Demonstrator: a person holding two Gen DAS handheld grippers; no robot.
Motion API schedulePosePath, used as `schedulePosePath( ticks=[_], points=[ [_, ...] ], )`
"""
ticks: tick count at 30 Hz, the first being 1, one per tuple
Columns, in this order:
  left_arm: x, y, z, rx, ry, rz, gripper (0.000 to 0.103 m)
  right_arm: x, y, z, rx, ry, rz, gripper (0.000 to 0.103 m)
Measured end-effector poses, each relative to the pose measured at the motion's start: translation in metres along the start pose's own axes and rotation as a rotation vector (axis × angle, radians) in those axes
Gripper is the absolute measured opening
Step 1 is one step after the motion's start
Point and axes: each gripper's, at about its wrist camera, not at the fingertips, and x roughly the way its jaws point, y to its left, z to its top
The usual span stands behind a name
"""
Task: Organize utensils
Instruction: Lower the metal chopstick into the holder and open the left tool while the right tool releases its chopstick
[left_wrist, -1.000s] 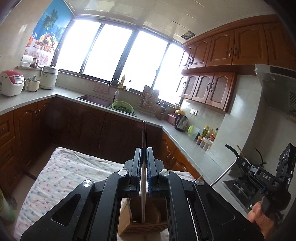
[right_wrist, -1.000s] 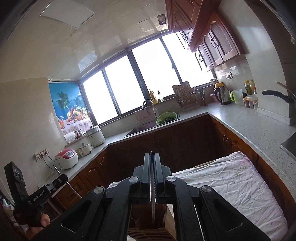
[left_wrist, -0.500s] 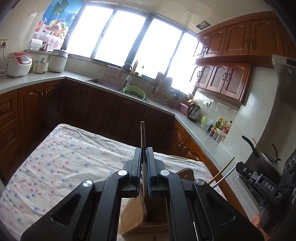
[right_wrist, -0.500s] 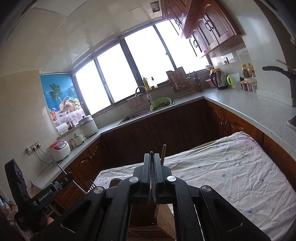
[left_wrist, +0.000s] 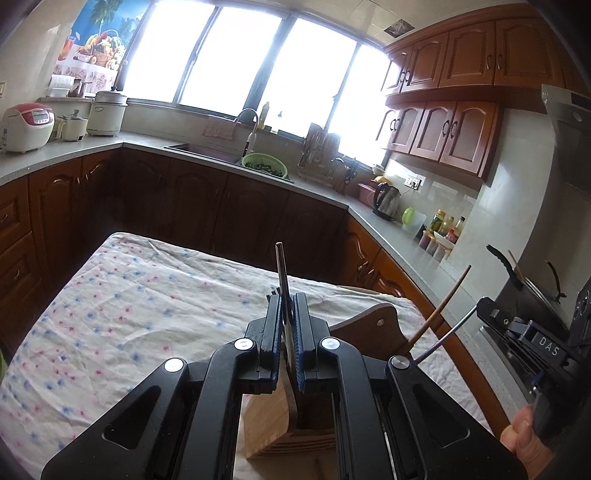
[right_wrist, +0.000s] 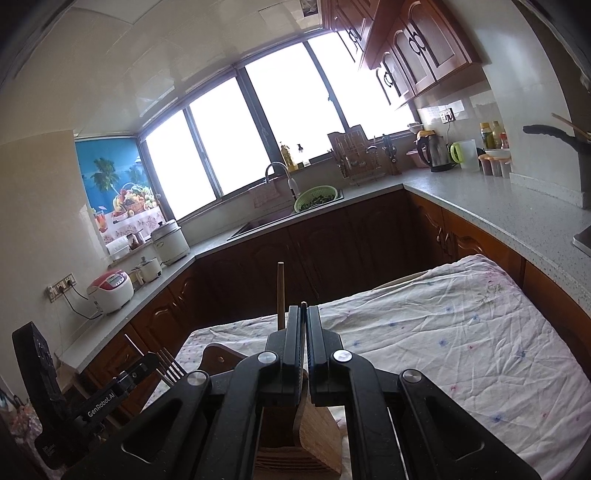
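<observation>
My left gripper (left_wrist: 287, 321) is shut on a thin wooden-handled utensil (left_wrist: 281, 273) that sticks up past the fingertips, above a bamboo utensil holder (left_wrist: 273, 417) on the flowered cloth. My right gripper (right_wrist: 305, 321) is shut on a thin metal-tipped utensil (right_wrist: 303, 305), over the same holder (right_wrist: 314, 432). A wooden stick (right_wrist: 280, 295) rises just left of its fingers. In the left wrist view the right gripper (left_wrist: 532, 339) shows at the right with a wooden stick (left_wrist: 439, 306) and a metal rod (left_wrist: 447, 336). The left gripper (right_wrist: 110, 391) shows a fork (right_wrist: 170, 365).
A wooden cutting board (left_wrist: 373, 325) lies beside the holder on the clothed table (left_wrist: 122, 295). Dark wood cabinets and grey counters ring the table. A sink with a green colander (left_wrist: 264, 164), a rice cooker (left_wrist: 26, 125), a kettle (left_wrist: 386, 197) and a pot (left_wrist: 532, 291) stand on the counters.
Both grippers have tilted downward toward the table and holder; more of the cloth is in view. The utensil in the left gripper now leans slightly left. Both stay shut.
</observation>
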Motion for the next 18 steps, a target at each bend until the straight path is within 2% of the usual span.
schedulePosePath(
  ticks=[4,6,8,10,12,13,14,16,18],
  points=[
    [0.001,0.001,0.001,0.0,0.015,0.0,0.005,0.001,-0.001,0.001,0.003,0.01,0.004,0.003],
    [0.0,0.001,0.001,-0.001,0.022,0.0,0.007,0.001,-0.001,0.002,0.01,0.015,0.006,0.008],
    [-0.001,0.001,0.0,-0.004,0.029,-0.004,0.015,0.0,-0.001,0.001,0.017,0.013,0.009,0.009],
    [-0.004,0.001,-0.001,-0.004,0.028,0.002,0.041,-0.002,-0.001,0.002,0.026,0.014,0.014,0.011],
    [-0.009,0.003,-0.002,-0.008,0.02,0.004,0.054,-0.005,-0.003,0.002,0.037,0.006,0.016,0.03],
    [-0.011,0.003,-0.002,-0.008,0.019,0.004,0.057,-0.007,-0.003,0.002,0.041,-0.002,0.021,0.049],
    [-0.013,0.003,-0.002,-0.008,0.022,0.002,0.058,-0.01,-0.003,0.002,0.043,-0.012,0.022,0.056],
    [-0.017,0.005,-0.003,-0.012,0.03,0.0,0.064,-0.016,-0.004,0.003,0.049,-0.02,0.021,0.058],
    [-0.024,0.008,-0.005,-0.018,0.031,0.001,0.074,-0.021,-0.006,0.005,0.064,-0.019,0.036,0.07]
  ],
)
